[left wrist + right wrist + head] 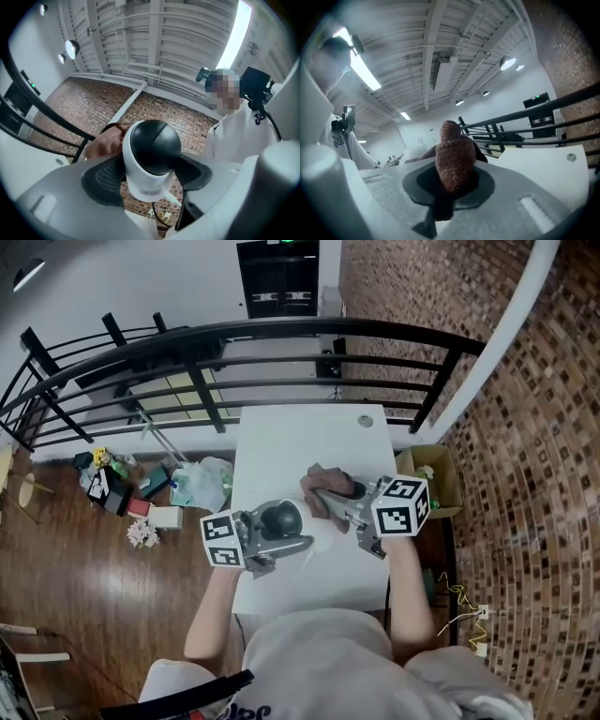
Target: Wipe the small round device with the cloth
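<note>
L gripper (pixel 284 524) clamps device (pixel 281 517), R gripper (pixel 325 495) pinches cloth (pixel 325 478); both forearms (pixel 212 604) over table (pixel 281 442) near edge.

Around the white desk (pixel 281 442)
Black railing (pixel 281 329) behind, brick wall (pixel 525 474) and cardboard box (pixel 442 476) to its right, bags (pixel 202 482) and flowers (pixel 142 533) on the wooden floor (pixel 84 596) left.

My head view looks steeply down on the bench (pixel 281 442), railing (pixel 281 326) beyond. The left gripper view rides the left claw (pixel 150 176), very close, tilted up at ceiling (pixel 140 37) and brick wall (pixel 154 112). The right gripper view rides the right claw (pixel 451 182), facing the railing. All three catch the cloth (pixel 323 486); head and left share the small round device (pixel 284 517).
</note>
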{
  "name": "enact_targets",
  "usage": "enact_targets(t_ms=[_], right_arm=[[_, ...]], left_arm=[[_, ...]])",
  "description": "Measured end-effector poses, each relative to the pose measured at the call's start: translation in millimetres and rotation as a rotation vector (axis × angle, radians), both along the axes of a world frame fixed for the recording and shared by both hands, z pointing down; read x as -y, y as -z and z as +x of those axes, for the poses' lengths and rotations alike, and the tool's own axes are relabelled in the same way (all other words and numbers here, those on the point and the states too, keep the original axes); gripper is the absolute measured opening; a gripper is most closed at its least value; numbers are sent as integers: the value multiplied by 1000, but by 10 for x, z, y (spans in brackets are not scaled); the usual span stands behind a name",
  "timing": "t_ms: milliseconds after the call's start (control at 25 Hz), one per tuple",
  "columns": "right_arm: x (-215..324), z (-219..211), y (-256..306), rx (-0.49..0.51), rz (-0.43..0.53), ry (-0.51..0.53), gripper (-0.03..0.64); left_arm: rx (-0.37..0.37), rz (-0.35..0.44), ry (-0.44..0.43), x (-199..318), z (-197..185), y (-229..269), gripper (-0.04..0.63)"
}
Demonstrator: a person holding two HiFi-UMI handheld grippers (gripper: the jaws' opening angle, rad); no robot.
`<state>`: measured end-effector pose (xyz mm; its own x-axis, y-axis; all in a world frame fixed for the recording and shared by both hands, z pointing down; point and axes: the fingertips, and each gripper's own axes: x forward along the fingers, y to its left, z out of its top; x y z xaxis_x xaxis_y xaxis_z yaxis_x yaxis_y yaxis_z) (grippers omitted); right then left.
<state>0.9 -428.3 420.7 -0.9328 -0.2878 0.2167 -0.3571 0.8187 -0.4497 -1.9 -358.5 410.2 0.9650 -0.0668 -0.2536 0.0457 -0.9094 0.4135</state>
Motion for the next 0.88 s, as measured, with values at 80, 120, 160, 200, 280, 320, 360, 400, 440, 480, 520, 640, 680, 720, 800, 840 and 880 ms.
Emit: enact_targets(t_ms=[80, 120, 160, 200, 280, 320, 360, 400, 440, 480, 520, 640, 680, 720, 800, 840, 880], right_arm=[[-60, -16, -49, 60, -67, 53, 29], [-91, -24, -56, 89, -92, 77, 29], [-114, -29, -64, 109, -111, 96, 29], [-129, -35, -75, 119, -123, 108, 28], [-138, -62, -104, 121, -137, 115, 29], [-131, -74, -116, 117, -135, 110, 28], [-113, -78, -120, 111, -126, 98, 28], [-88, -68, -110, 105, -109, 81, 29], [-63, -43, -77, 105, -88, 62, 29], [-47, -9, -17, 111, -65, 49, 29], [-45, 28, 67, 118, -37, 45, 29], [-103, 108, 332, 96, 57, 71, 29], [-134, 106, 382, 80, 77, 86, 29], [-170, 84, 398, 68, 86, 104, 29], [-238, -7, 342, 55, 86, 133, 29], [-261, -62, 294, 49, 89, 140, 29], [-273, -110, 252, 42, 97, 140, 29]], left_arm=[[11, 46, -69, -142, 68, 66, 351], [11, 53, -93, -187, 82, 77, 351], [6, 52, -109, -215, 83, 81, 351], [-3, 47, -116, -232, 75, 80, 351], [-28, 31, -112, -241, 47, 71, 351], [-35, 22, -101, -227, 33, 58, 351], [-33, 13, -82, -191, 22, 32, 351], [-20, 2, -51, -128, 12, -13, 351], [3, -10, -10, -41, -5, -77, 351], [27, -25, 36, 61, -35, -151, 353], [46, -46, 84, 172, -80, -223, 353], [33, -142, 211, 500, -267, -341, 352], [11, -171, 238, 580, -322, -343, 351], [-9, -191, 257, 633, -363, -333, 351], [-38, -203, 269, 667, -386, -289, 351], [-44, -199, 264, 659, -367, -263, 351], [-42, -193, 257, 642, -333, -240, 351]])
